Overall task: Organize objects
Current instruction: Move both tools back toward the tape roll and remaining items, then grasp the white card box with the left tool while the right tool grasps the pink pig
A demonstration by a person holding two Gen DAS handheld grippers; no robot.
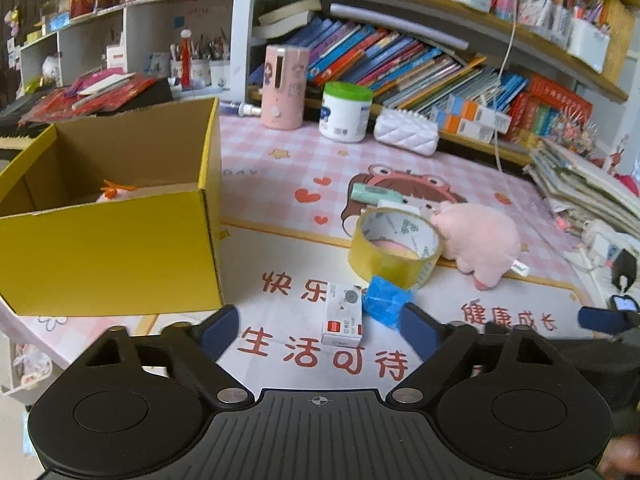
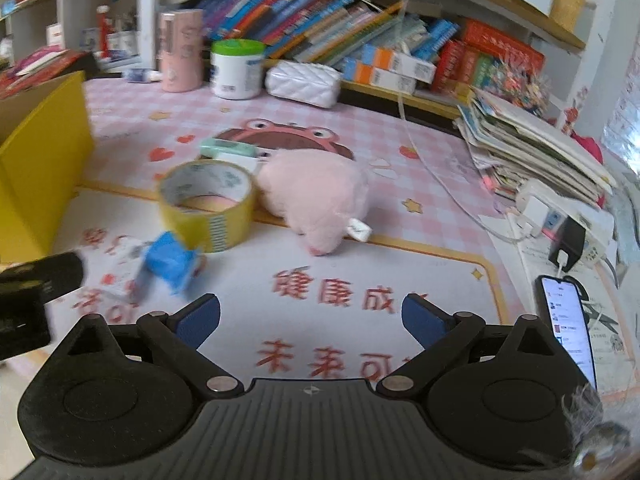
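Observation:
A yellow cardboard box (image 1: 108, 256) stands open at the left, with a pale plush with orange bits (image 1: 116, 191) inside. On the mat lie a yellow tape roll (image 1: 394, 246), a pink plush pig (image 1: 480, 240), a crumpled blue wrapper (image 1: 386, 300), a small white box (image 1: 342, 314) and a mint green case (image 1: 374, 194). My left gripper (image 1: 320, 330) is open, low over the mat, with the white box between its fingers. My right gripper (image 2: 312, 318) is open and empty over the mat, nearer than the pig (image 2: 316, 196), the tape (image 2: 208, 204) and the blue wrapper (image 2: 170, 264).
A pink cylinder (image 1: 284, 88), a white tub with a green lid (image 1: 346, 112) and a quilted white pouch (image 1: 406, 134) stand at the back under bookshelves. Stacked papers (image 2: 532, 140), a power strip (image 2: 560, 216) and a lit phone (image 2: 568, 328) crowd the right edge.

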